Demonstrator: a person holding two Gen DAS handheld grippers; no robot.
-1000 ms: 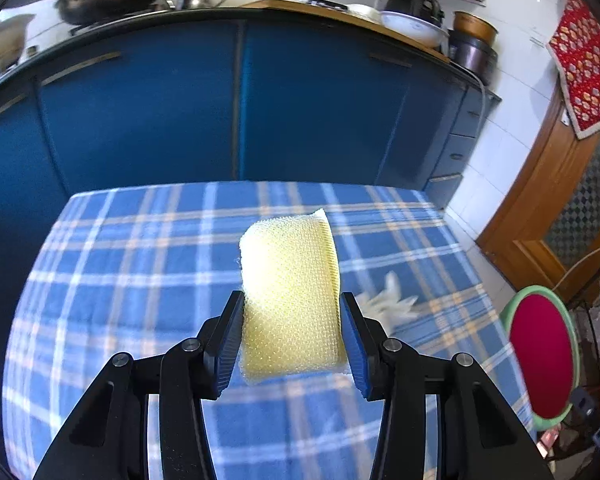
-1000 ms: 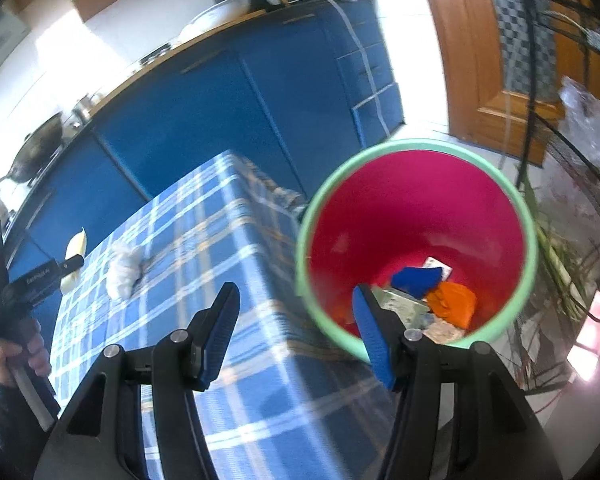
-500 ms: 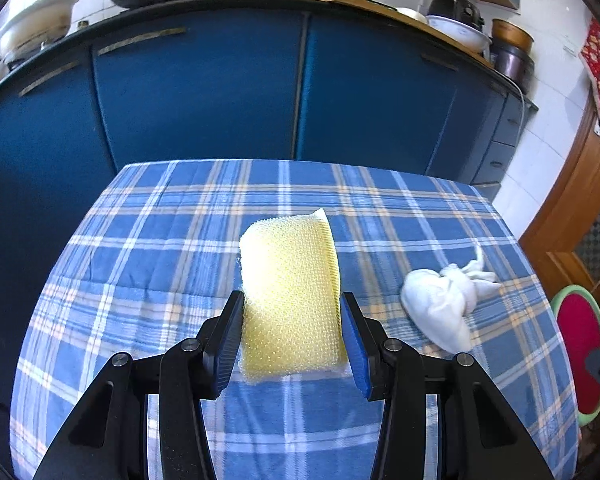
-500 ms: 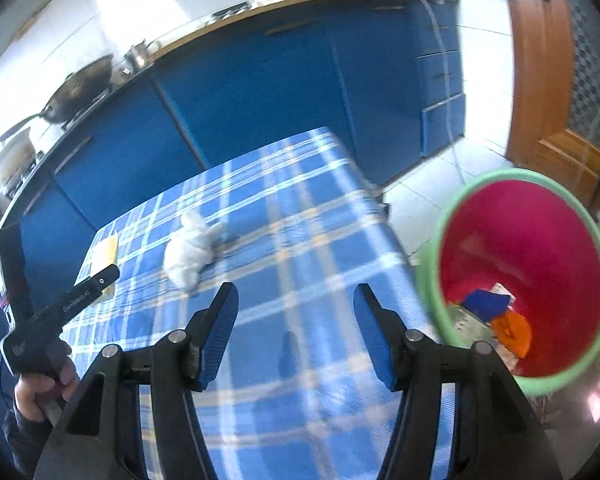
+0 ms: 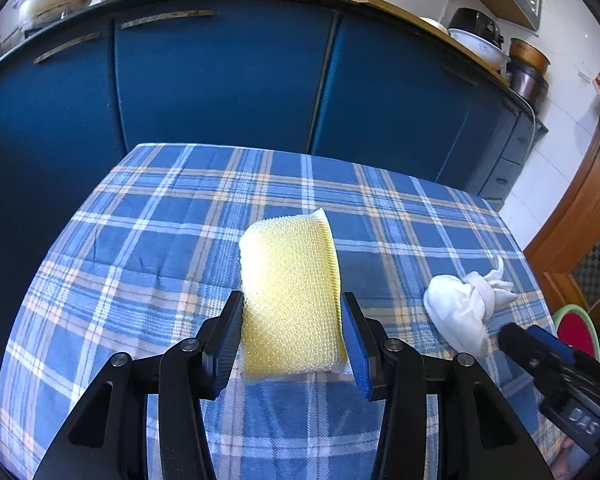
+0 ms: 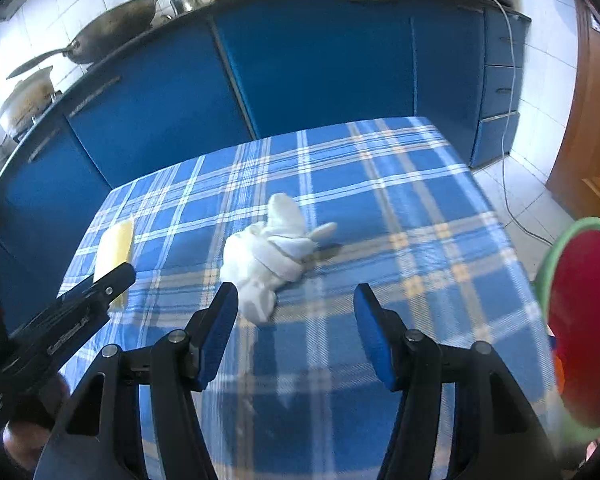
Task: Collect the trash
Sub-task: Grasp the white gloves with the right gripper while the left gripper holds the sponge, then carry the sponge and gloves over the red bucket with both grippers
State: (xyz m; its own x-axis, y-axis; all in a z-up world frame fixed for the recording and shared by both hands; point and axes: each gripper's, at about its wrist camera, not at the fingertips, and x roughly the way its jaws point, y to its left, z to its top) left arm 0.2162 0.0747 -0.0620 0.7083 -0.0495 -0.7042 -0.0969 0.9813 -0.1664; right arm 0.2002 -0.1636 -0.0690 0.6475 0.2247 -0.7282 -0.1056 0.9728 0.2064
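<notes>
My left gripper is shut on a yellow sponge and holds it above the blue plaid tablecloth. The sponge also shows in the right wrist view. A crumpled white cloth lies on the table to the right of the sponge. In the right wrist view the white cloth lies just ahead of my right gripper, which is open and empty above the table. A red bin with a green rim stands off the table's right edge.
Blue kitchen cabinets run behind the table, with a wok, pots and bowls on the counter. A wooden door is at the right. A white cable trails on the tiled floor.
My right gripper has swung left from over the bin to over the table, facing the white cloth. My left gripper, still holding the sponge, has turned left.
</notes>
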